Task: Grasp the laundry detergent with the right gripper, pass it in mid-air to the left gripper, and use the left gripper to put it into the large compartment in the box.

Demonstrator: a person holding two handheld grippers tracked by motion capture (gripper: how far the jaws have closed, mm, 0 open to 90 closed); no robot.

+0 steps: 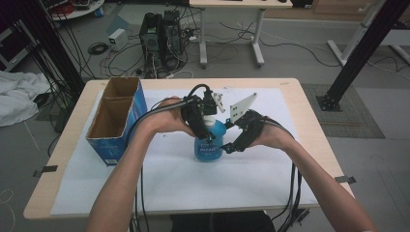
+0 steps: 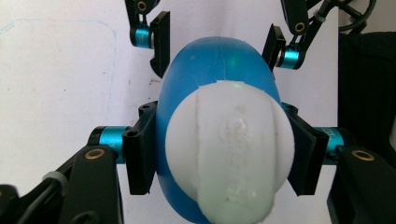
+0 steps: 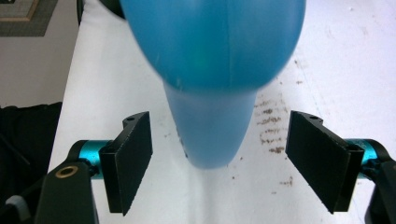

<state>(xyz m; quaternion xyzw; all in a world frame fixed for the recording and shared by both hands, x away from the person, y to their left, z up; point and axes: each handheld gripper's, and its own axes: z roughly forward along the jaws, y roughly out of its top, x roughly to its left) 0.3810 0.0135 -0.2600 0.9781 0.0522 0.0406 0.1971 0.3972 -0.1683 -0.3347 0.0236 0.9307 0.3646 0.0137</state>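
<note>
Where the high view looks down on the desk (image 1: 300,104), a blue bottle (image 1: 209,145) with a white cap (image 1: 211,121) stands upright on the white sheet near the middle, its long axis vertical. The left gripper (image 1: 205,133) comes down on it from above and the left, clenched around the cap and shoulder. The right gripper (image 1: 227,145) sits low against the bottle's right flank, so the bottle lies directly between the two hands. An open blue carton (image 1: 117,121) stands well apart at the left.

Looking along the left gripper (image 2: 219,149) in its own view, the camera sights straight down the bottle's axis: the white cap (image 2: 231,149) is end-on and the blue body (image 2: 215,60) swells behind it. Both pads press the sides just below the cap, a firm grasp. Beyond, the right gripper (image 2: 217,49) brackets the lower body with its pads standing just off the plastic.

From the right gripper (image 3: 219,161) view, the blue bottle (image 3: 210,56) hangs in from the top and narrows toward the gap between the jaws. Both pads stand clear of it, released. I judge that the bottle's weight rests with the left hand and the desk, and the right gripper would need to squeeze straight inward to retake it.
</note>
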